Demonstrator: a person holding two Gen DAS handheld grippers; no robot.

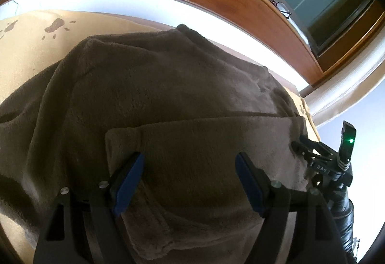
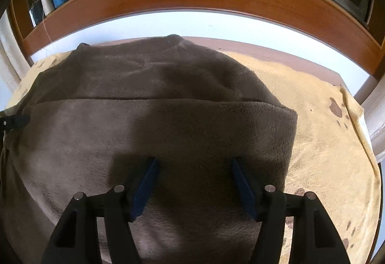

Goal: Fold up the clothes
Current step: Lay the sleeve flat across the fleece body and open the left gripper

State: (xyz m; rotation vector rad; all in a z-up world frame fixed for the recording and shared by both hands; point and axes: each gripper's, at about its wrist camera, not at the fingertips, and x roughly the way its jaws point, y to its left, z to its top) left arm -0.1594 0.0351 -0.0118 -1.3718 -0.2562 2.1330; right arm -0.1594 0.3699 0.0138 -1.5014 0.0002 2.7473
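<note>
The folded brown fleece garment (image 2: 154, 134) is hiding most of the desk (image 2: 259, 47); both hand-held grippers, left (image 1: 190, 162) and right (image 2: 193, 162), are hovering released.

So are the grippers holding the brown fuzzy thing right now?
No, nothing is held. The left gripper and right gripper both stand open above the folded brown garment, with no cloth pinched between the blue pads.
</note>
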